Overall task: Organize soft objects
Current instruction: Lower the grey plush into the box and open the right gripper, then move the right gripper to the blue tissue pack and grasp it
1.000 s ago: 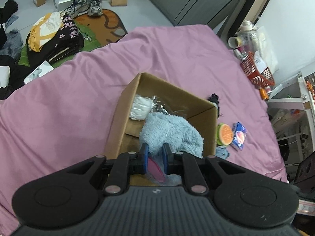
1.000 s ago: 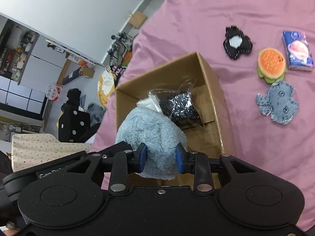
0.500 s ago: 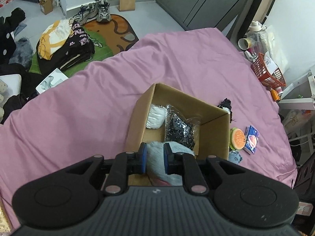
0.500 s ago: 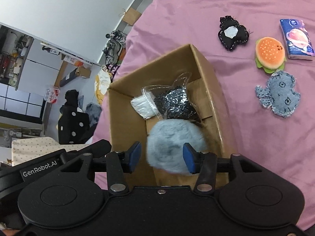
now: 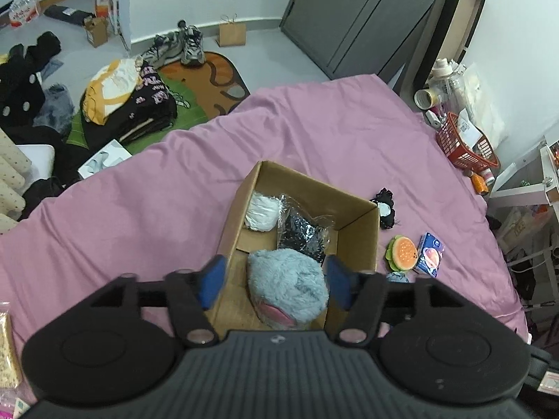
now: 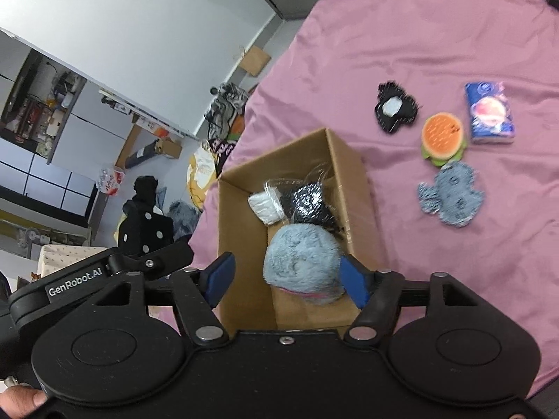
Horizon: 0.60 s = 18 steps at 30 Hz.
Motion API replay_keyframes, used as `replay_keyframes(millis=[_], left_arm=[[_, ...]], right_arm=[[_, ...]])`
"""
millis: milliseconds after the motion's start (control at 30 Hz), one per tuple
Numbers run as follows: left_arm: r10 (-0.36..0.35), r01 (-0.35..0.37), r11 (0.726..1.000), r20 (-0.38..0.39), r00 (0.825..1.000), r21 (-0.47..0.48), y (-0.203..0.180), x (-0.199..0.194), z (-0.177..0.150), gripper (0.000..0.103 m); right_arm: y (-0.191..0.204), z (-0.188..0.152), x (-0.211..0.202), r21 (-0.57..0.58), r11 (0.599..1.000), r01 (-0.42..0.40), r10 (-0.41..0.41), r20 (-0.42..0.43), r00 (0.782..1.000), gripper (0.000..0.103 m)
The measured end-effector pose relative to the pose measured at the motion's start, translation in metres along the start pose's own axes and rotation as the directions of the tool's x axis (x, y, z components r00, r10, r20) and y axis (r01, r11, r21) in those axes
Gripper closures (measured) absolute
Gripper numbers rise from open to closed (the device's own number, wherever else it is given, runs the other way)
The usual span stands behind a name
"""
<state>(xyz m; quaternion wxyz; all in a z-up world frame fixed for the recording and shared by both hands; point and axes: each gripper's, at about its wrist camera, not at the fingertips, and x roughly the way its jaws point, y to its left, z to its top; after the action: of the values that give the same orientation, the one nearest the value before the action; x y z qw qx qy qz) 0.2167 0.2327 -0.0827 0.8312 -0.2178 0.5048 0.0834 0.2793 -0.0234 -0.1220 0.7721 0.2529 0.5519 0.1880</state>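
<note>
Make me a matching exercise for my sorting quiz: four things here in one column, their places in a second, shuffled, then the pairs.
Things
1. fluffy blue plush
2. burger toy
3. white bundle
4. denim patch

Places
A. on the pink sheet, beside the tissue pack
B. in the cardboard box, near end
C. on the sheet, nearer the camera than the burger
D. in the box, far corner

Pairs: 1-B, 2-A, 3-D, 4-C
</note>
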Motion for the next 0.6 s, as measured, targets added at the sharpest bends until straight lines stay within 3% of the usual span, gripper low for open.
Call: replay_keyframes(millis=[67,333,467,600], left_arm=[[0.002,-0.002,1.000,0.018,1.000,0.003,-0.005,-0.006,-0.003,0.025],[0.010,-0.010,1.000,0.048,0.999,0.002,-0.027,-0.020,-0.017,0.018],[0.008,-0.008,1.000,0.056,0.998,0.010,-0.042,-0.022,-0.024,0.017],[0.012,-0.013,1.000,0.070,0.997,0.018,-0.057,-0.024,-0.033,0.009]], right_arm=[[-0.006,0.000,-0.010,0.000,1.000,0.005,-0.005,0.022,1.000,0.020],[-0.039,0.007,-0.050,0.012,1.000,0.007,-0.009,0.112,0.994,0.004],[-0.055,0.008,-0.063,0.021,1.000,0.008,-0.010,0.131,0.991,0.000],[-0.071,0.009,-0.075,0.023,1.000,0.010,-0.013,0.152,0.988,0.000]])
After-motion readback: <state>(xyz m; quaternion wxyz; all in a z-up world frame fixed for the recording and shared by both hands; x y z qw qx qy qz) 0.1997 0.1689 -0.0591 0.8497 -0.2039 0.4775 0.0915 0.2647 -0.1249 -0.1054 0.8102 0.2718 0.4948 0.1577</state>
